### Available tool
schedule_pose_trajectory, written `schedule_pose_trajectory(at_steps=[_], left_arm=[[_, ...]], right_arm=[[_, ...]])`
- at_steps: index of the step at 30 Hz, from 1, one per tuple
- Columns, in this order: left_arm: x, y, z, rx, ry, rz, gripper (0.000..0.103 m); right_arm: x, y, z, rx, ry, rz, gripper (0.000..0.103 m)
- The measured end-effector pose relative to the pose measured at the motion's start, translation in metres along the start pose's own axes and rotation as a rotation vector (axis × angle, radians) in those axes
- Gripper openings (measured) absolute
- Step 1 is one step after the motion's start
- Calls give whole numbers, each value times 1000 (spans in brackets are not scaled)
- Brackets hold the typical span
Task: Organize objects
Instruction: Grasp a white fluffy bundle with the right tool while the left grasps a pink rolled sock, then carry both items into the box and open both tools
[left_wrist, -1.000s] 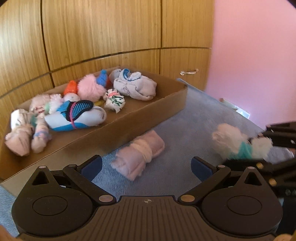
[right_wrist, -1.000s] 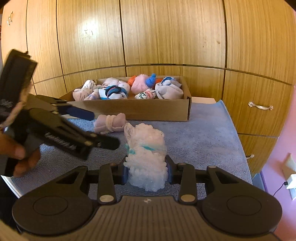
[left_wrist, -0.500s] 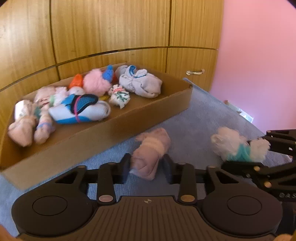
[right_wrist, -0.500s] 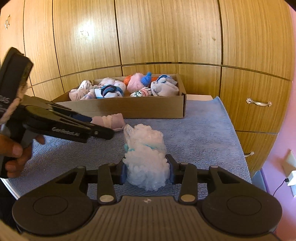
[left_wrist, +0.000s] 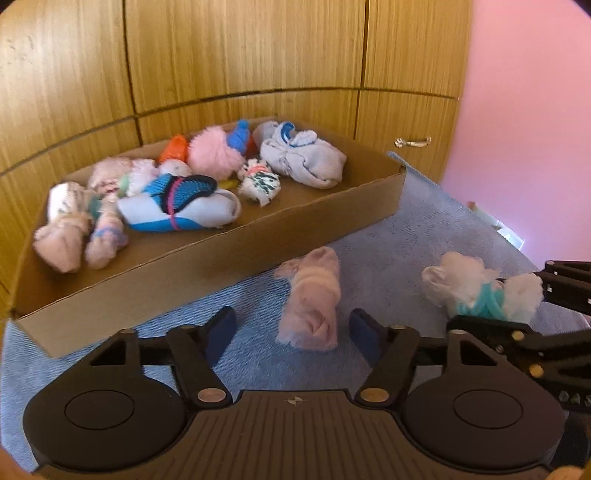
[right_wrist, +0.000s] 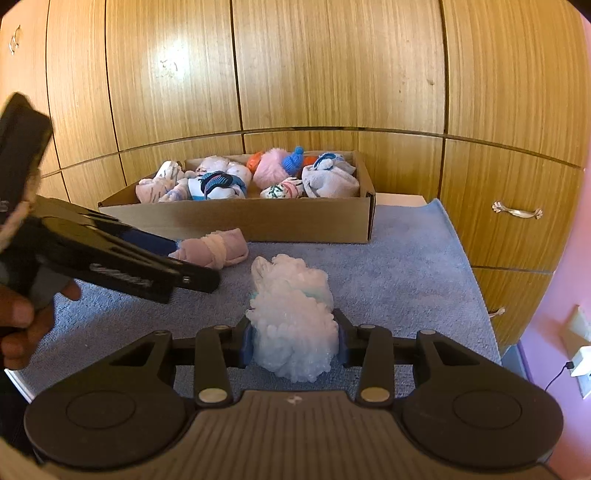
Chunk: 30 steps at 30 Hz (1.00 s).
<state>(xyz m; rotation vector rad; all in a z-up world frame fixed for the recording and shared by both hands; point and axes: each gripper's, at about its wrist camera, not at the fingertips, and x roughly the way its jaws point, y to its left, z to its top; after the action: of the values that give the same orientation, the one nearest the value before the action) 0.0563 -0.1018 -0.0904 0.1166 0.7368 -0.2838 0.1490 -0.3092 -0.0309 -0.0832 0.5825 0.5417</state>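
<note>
Blue towel (left_wrist: 424, 229) covers the bench, cardboard box (left_wrist: 221, 254) sits along its far edge against the wooden cabinet doors (right_wrist: 295, 74). Box holds many rolled sock bundles: grey-and-blue one (left_wrist: 303, 157) at the right end, fluffy pink one (left_wrist: 212, 151) beside it, white-and-blue sock (left_wrist: 177, 206) mid-box, pale pink rolls (left_wrist: 74, 232) at the left end.

Left gripper (left_wrist: 291, 328) released, jaws spread wide, blue pads either side of the pink sock roll (left_wrist: 312, 306) with a clear gap on both sides, not touching it. Pink sock roll lies on the towel just in front of the box's front wall, near the middle of the bench; in the right wrist view it (right_wrist: 218, 253) sits past the tip of the left gripper (right_wrist: 177, 258). Person's hand (right_wrist: 22, 317) holds that gripper at the left edge of the bench.

Right gripper (right_wrist: 293, 341) clenched on the fluffy white sock bundle (right_wrist: 291, 314), both pads pressed into its sides. Bundle has a teal band around its middle (left_wrist: 480, 299) and is nearer the front edge of the bench, right of the pink roll and apart from it; can't tell if it rests on the towel or is lifted. Metal drawer handle (right_wrist: 517, 211) on the cabinet off the bench's right edge, pink wall (left_wrist: 524, 92) beyond.
</note>
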Motion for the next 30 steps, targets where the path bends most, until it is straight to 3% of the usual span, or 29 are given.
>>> schedule_pose_trajectory(at_steps=[2, 3, 4, 5, 10, 17, 24, 30], left_arm=[[4, -2, 3, 13, -8, 0, 67], [4, -2, 4, 13, -12, -4, 57], [4, -1, 5, 7, -16, -9, 39], [3, -2, 4, 4, -18, -14, 33], [-14, -1, -2, 13, -21, -26, 31], [-66, 26, 5, -8, -38, 14, 31], [-96, 63, 40, 59, -20, 85, 31], [-92, 85, 69, 72, 6, 110, 31]], right_arm=[[0, -2, 1, -8, 4, 4, 35], [0, -3, 1, -12, 2, 5, 35], [-2, -4, 2, -11, -3, 10, 34], [-3, -6, 2, -8, -6, 16, 34], [-11, -15, 9, -12, -14, 31, 34], [-26, -18, 35, -86, -20, 73, 34], [-29, -12, 104, -199, -31, 197, 34], [3, 9, 159, -262, 0, 301, 34]])
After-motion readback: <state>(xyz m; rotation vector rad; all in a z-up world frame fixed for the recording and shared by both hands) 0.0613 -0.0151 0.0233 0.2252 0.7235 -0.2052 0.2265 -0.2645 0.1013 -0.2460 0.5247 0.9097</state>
